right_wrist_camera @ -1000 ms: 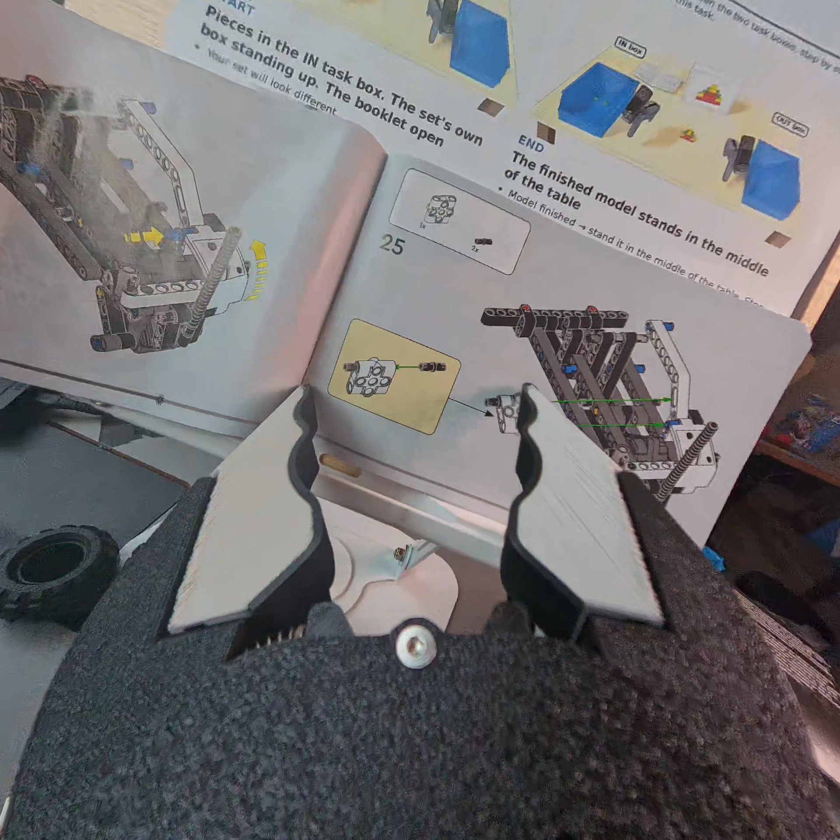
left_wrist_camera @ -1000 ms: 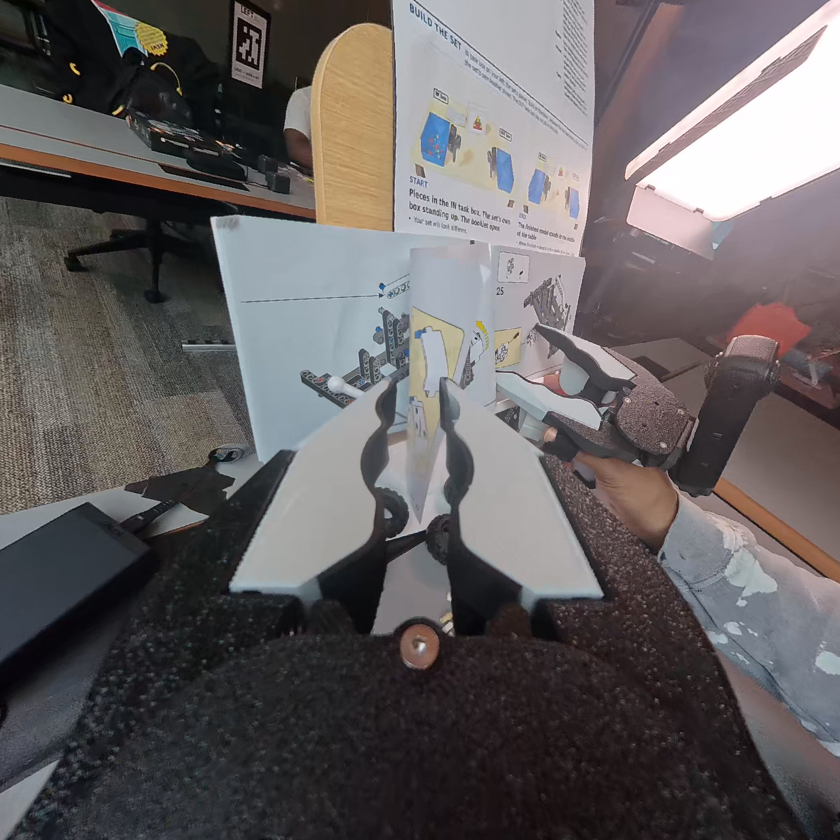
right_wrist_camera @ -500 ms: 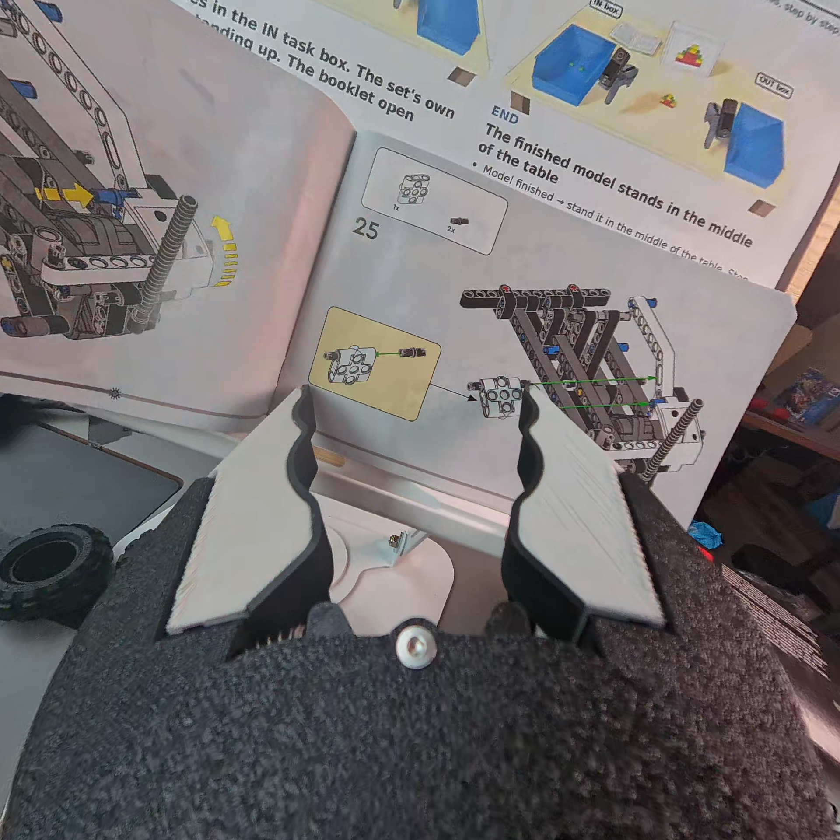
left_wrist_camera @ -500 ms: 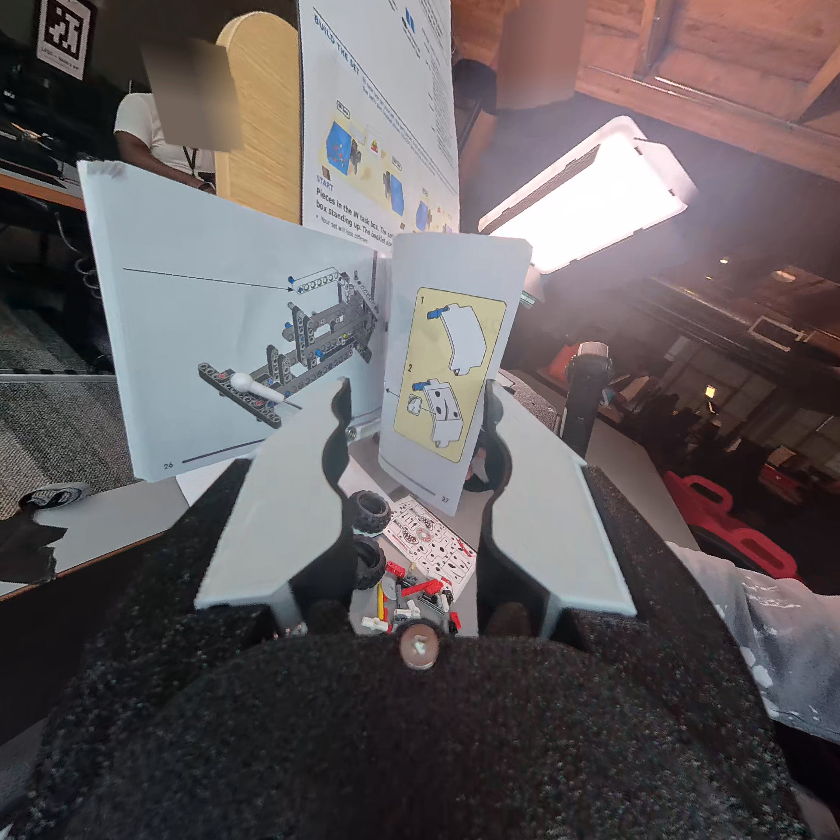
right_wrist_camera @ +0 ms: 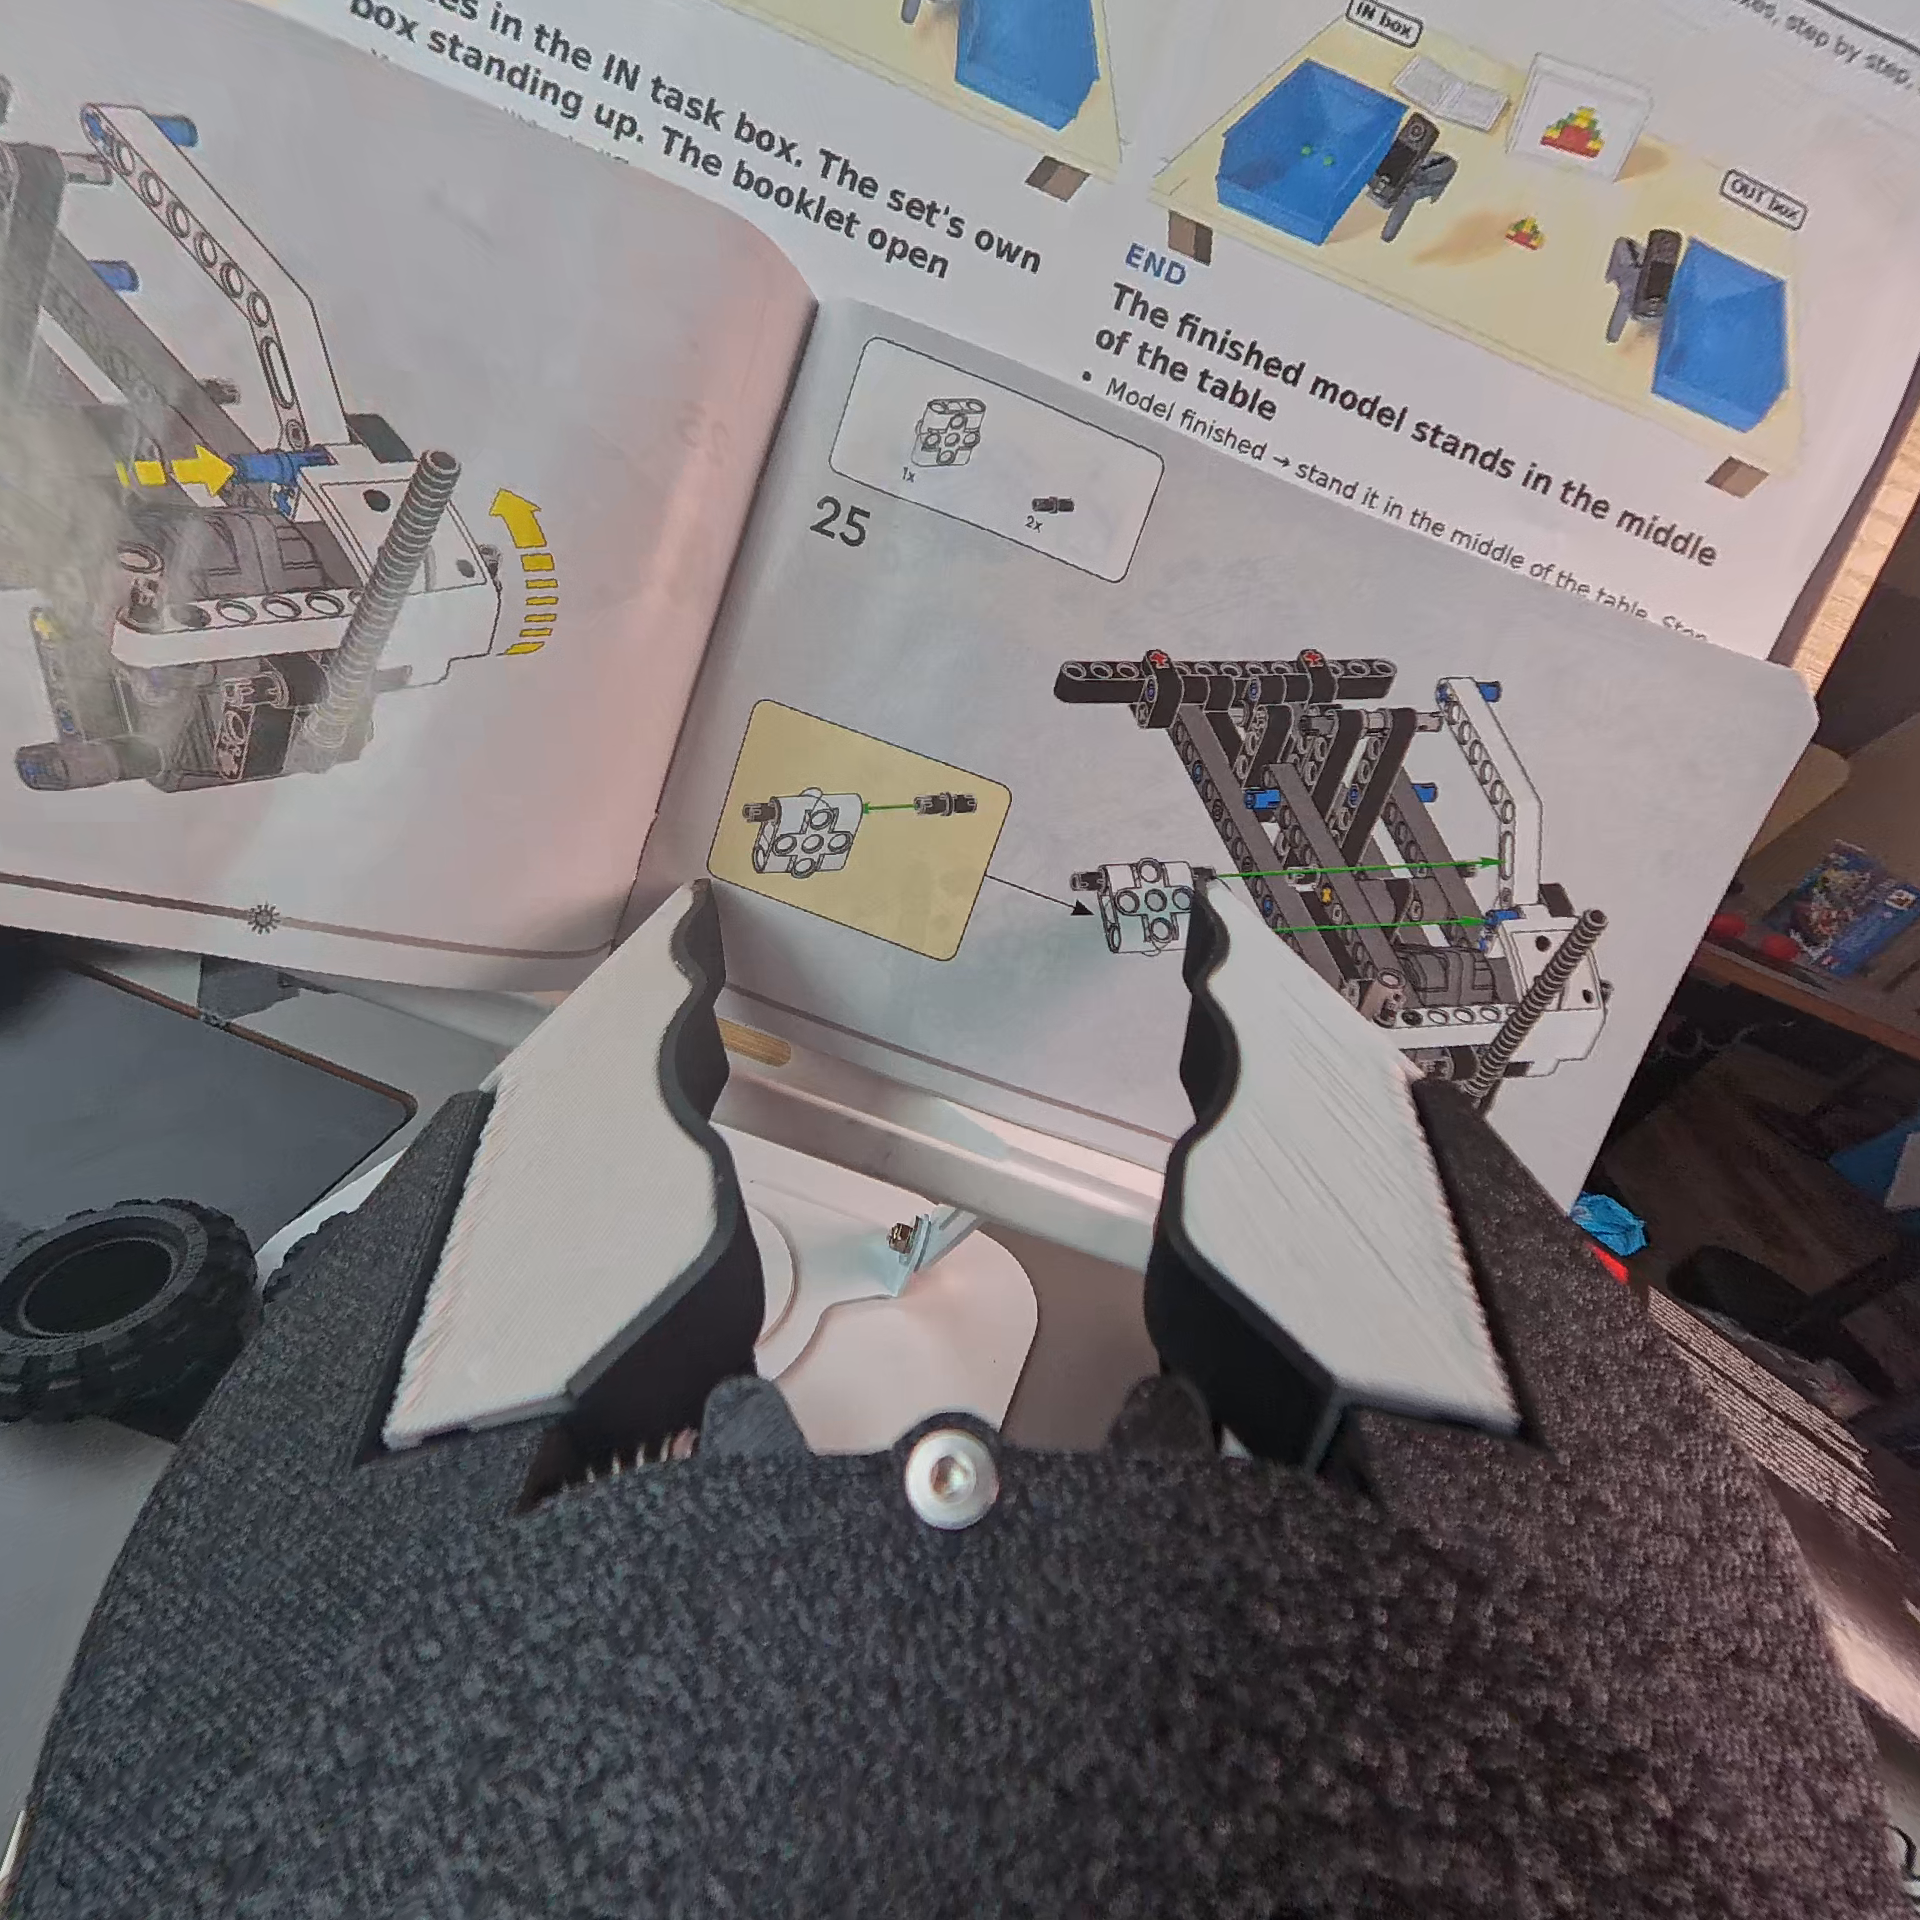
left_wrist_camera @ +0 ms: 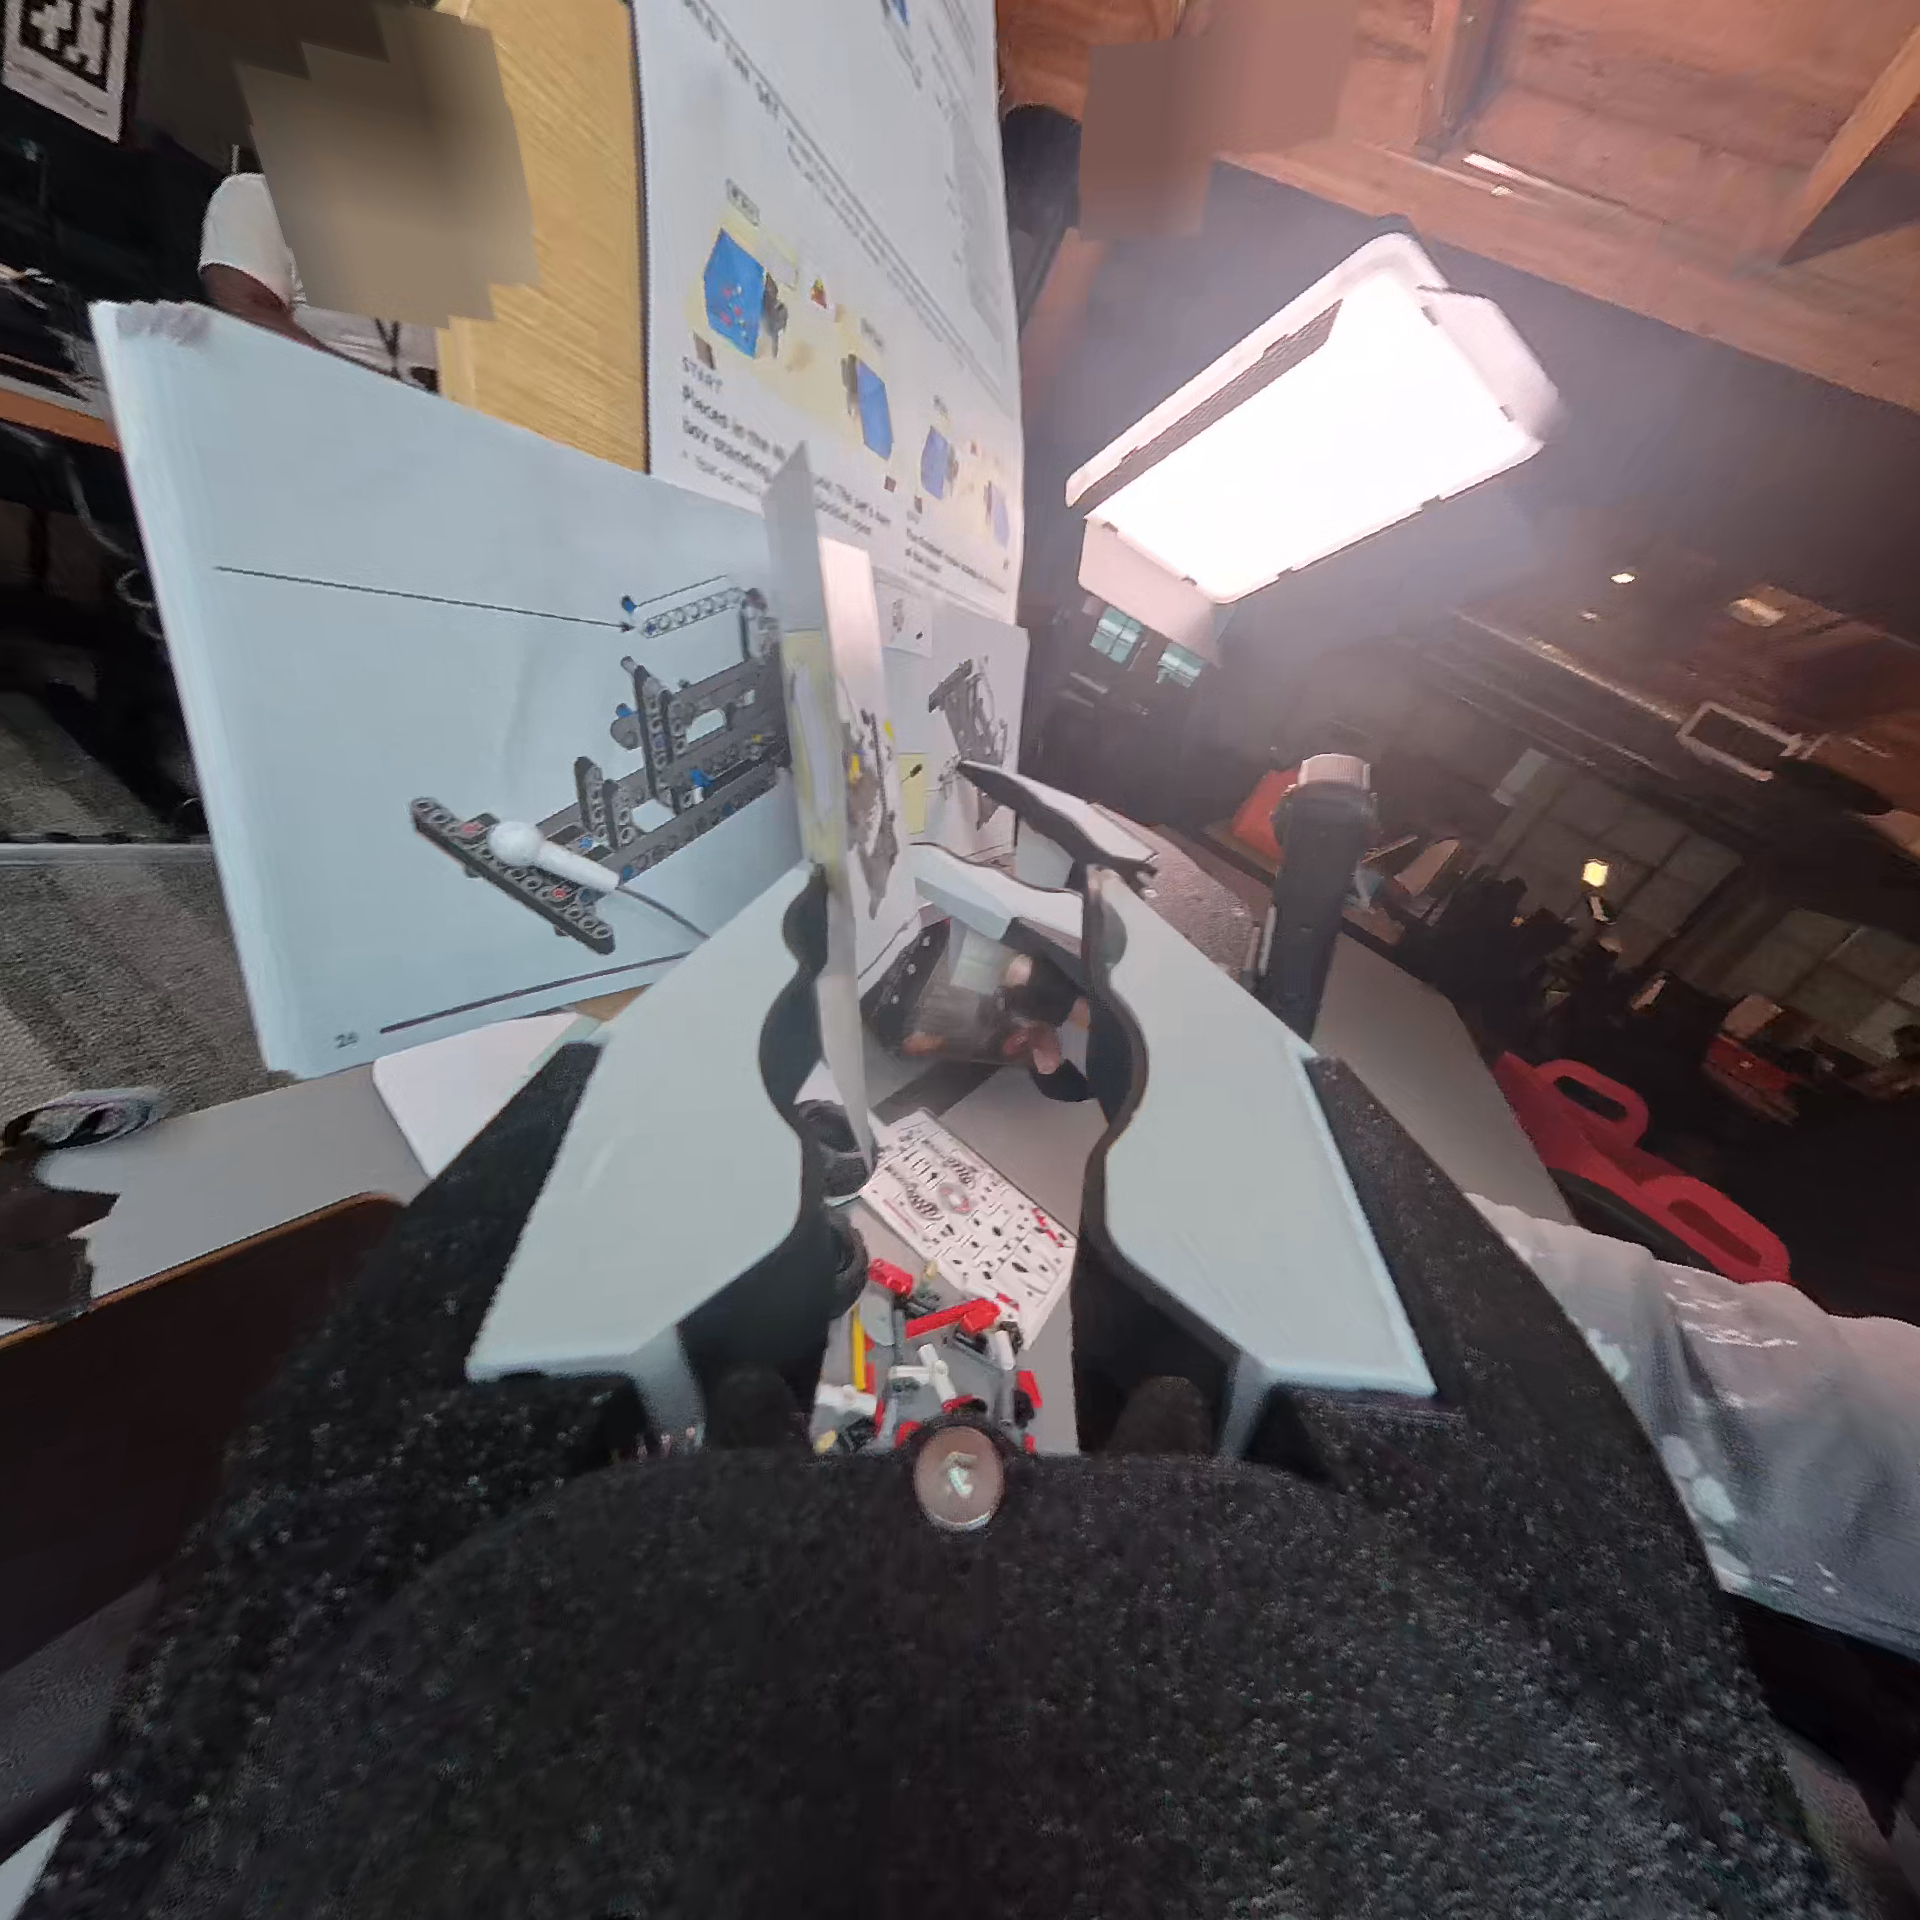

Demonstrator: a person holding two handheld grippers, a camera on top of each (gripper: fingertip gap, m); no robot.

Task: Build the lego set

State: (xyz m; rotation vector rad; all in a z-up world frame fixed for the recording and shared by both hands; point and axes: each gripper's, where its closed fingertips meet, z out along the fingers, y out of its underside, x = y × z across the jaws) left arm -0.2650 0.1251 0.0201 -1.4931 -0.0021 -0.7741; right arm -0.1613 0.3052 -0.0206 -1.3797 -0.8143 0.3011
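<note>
- Left gripper [left_wrist_camera: 951,894] fingers seen spread apart; a loose booklet page [left_wrist_camera: 826,790] stands edge-on in the gap, touching the left finger [left_wrist_camera: 665,1122] only, not pinched.
- Right gripper [right_wrist_camera: 951,904] fingers seen wide apart, nothing between them; no contact with anything.
- Instruction booklet [right_wrist_camera: 1143,727] is propped open upright at 12 o'clock of the right gripper, instruction sheet [right_wrist_camera: 1351,260] behind it.
- Loose lego pieces [left_wrist_camera: 925,1351], red, white and grey, lie on the table at 6 o'clock below the left fingers, sticker sheet [left_wrist_camera: 971,1216] just beside them.
- Black tyre [right_wrist_camera: 114,1309] lies at 9 o'clock in the right wrist view.
</note>
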